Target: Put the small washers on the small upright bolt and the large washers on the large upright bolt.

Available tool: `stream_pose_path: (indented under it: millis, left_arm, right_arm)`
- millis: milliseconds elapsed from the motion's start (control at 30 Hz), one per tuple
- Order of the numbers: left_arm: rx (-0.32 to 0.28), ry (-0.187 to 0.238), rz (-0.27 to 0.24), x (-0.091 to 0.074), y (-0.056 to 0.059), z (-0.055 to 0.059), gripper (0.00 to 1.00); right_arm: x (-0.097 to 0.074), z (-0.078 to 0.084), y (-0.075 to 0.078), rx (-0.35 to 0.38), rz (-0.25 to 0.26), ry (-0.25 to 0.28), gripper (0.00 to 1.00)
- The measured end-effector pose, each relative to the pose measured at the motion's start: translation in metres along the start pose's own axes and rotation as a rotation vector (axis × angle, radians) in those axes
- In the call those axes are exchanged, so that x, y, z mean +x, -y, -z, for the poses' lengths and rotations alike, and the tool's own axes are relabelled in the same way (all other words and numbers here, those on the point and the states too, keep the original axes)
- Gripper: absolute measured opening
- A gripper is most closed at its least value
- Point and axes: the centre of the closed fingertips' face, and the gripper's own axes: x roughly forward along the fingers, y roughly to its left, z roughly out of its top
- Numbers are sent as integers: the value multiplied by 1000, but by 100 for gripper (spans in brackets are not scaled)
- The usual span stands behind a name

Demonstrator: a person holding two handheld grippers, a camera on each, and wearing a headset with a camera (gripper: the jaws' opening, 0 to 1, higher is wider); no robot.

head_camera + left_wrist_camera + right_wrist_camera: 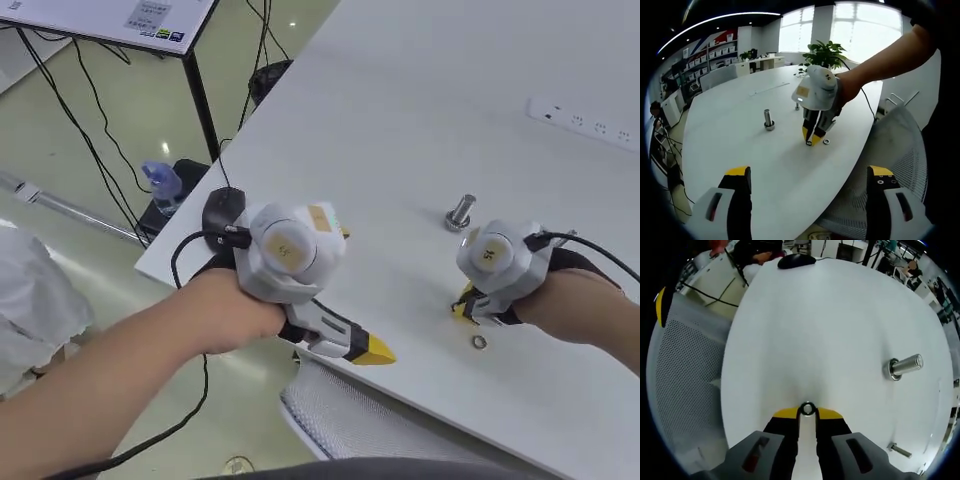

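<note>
My right gripper (807, 415) points down at the white table (400, 120), its yellow tips shut on a small steel washer (807, 408) that rests on the surface. From the left gripper view, that right gripper (812, 136) has the washer (809, 143) at its tips and a second washer (826, 142) lying just beside it. This loose washer (480, 342) lies near the table's front edge. The large upright bolt (460, 213) stands just beyond the right gripper (465, 308). A small bolt (900, 450) stands further off. My left gripper (375, 350) hovers open off the table edge, holding nothing.
A black mouse (222, 208) with its cable lies at the table's left corner. A white power strip (585, 122) lies at the far right. A mesh chair seat (340, 410) sits below the front edge. A spray bottle (165, 185) stands on the floor.
</note>
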Motion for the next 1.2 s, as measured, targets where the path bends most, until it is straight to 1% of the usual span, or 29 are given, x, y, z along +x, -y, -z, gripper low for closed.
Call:
stream_pose_path:
  millis: [67,200,333,467,567,633,700,800,867,967,1067,1200]
  left_arm:
    - [-3,5,-1,0,1,-1,96]
    - [5,12,-8,0,0,-4,94]
    - [1,11,-7,1,-1,-3,95]
    - [0,17,-11,3,-2,-5,97]
    - [-5,17,-7,9,-3,-5,98]
    - [-3,17,-7,10,-2,-6,98]
    - [-2,32,-6,12,-2,-9,99]
    - [-2,33,-13,14,-3,-8,99]
    - [-10,35,-14,14,-3,-8,99]
    - [-11,21,-19,14,-3,-5,99]
    - [-18,21,-26,12,-3,-4,99]
    - [-14,24,-25,9,-4,-3,99]
  right_arm:
    - [-2,1,-1,18,-3,9,12]
    - [-10,8,2,48,5,19,12]
    - [-25,23,7,83,20,17,12]
    - [-42,41,18,127,43,18,12]
    - [-53,56,26,166,59,23,12]
    - [-58,65,30,175,68,17,12]
    - [-63,72,34,179,78,13,12]
    - [-72,83,41,187,92,7,12]
    - [-76,87,45,194,97,6,12]
    - [-82,92,52,202,105,8,12]
    - [-88,95,64,220,120,17,12]
    - [-94,93,79,240,136,30,12]
